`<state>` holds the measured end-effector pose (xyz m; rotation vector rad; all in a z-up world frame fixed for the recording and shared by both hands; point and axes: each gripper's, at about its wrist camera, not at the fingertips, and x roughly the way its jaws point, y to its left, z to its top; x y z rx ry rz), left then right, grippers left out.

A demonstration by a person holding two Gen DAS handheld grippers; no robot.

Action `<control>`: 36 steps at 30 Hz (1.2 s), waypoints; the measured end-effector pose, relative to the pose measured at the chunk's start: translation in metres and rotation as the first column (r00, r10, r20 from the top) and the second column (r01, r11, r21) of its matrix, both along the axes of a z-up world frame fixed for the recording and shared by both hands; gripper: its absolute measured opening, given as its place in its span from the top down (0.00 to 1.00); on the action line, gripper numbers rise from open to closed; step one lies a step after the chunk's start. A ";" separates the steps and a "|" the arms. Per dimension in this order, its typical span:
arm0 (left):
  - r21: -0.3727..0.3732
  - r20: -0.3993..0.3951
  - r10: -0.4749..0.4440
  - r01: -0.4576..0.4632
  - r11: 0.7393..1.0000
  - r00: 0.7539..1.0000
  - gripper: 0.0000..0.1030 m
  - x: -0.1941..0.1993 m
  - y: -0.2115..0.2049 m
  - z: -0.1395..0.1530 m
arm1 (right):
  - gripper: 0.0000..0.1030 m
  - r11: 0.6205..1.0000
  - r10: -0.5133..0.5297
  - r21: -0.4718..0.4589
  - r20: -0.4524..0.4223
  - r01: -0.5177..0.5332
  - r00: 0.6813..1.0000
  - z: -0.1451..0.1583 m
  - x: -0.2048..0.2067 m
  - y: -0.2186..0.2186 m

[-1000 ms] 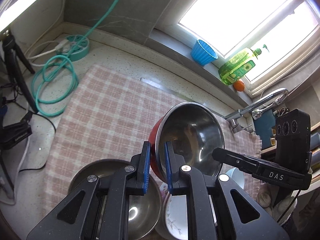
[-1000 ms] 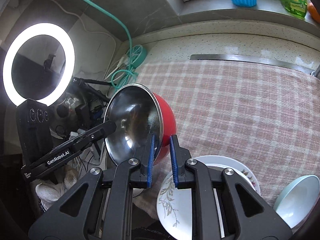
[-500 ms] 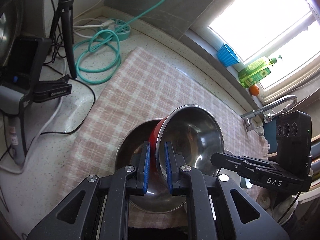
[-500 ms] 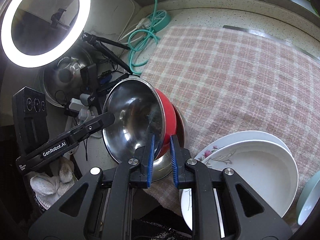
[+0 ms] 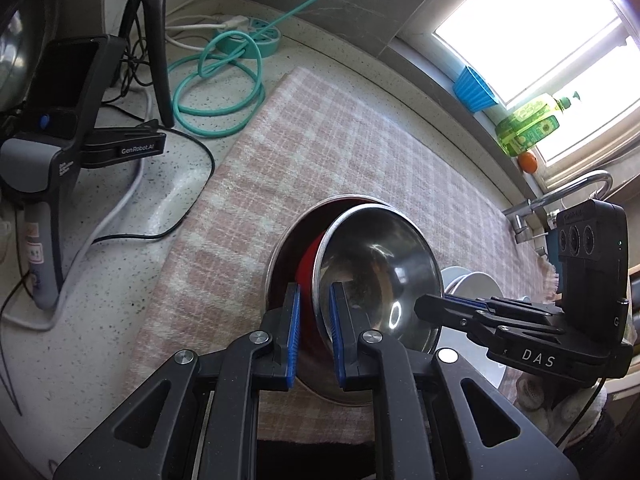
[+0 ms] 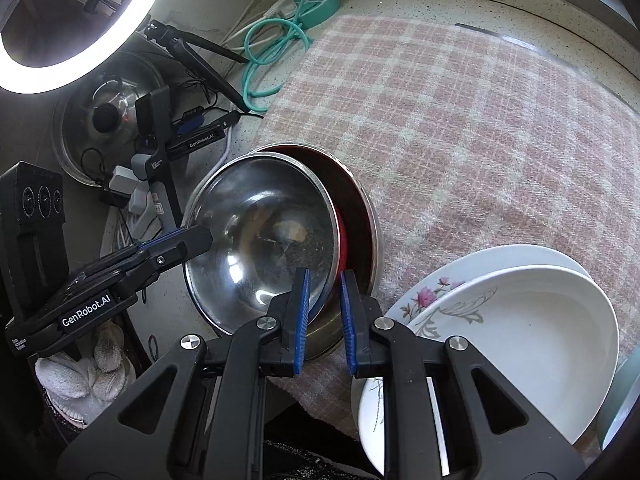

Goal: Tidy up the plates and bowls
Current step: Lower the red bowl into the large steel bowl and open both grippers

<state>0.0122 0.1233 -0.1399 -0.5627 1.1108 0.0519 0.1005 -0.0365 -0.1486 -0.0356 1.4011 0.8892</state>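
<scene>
The cloth (image 5: pixel 344 160) is a pink and cream check on a speckled off-white tabletop (image 5: pixel 100 320). The held bowl (image 5: pixel 372 268) is red outside, bare steel inside, within a larger steel bowl (image 6: pixel 360 216). Near right, the white plates (image 6: pixel 520 320) carry a pink flower and grey sprigs. Far left lies a teal cable (image 5: pixel 216 92). Both grippers are black with blue pads.

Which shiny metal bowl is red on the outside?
The red-sided bowl, the tilted one that both claws pinch by its rim: left claw, right claw. The bigger metal bowl under it on the checked cloth shows no red.
</scene>
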 end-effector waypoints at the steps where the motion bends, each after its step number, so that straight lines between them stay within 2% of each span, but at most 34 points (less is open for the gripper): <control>1: 0.000 -0.002 0.000 0.000 1.000 1.000 0.88 0.000 0.000 -0.001 | 0.85 1.000 0.001 -0.002 0.000 -0.001 1.000 -0.001 0.000 0.000; 17: 0.034 -0.039 -0.016 0.018 0.999 0.999 0.88 0.004 -0.003 -0.007 | 0.82 0.999 0.031 -0.033 0.040 -0.030 0.999 0.000 -0.001 0.007; 25: 0.048 -0.037 -0.024 0.026 0.999 0.999 0.86 0.007 -0.006 -0.005 | 0.62 1.000 0.031 -0.004 0.039 -0.031 0.999 0.004 -0.001 0.009; 33: 0.041 -0.021 -0.016 0.017 0.999 1.000 0.86 0.006 -0.004 0.002 | 0.59 1.000 0.024 0.018 0.052 -0.025 0.998 0.011 -0.001 0.005; 36: 0.050 -0.008 -0.016 0.017 0.999 1.000 0.83 0.007 -0.006 0.008 | 0.45 0.999 0.013 0.045 0.067 -0.016 0.998 0.020 0.000 0.001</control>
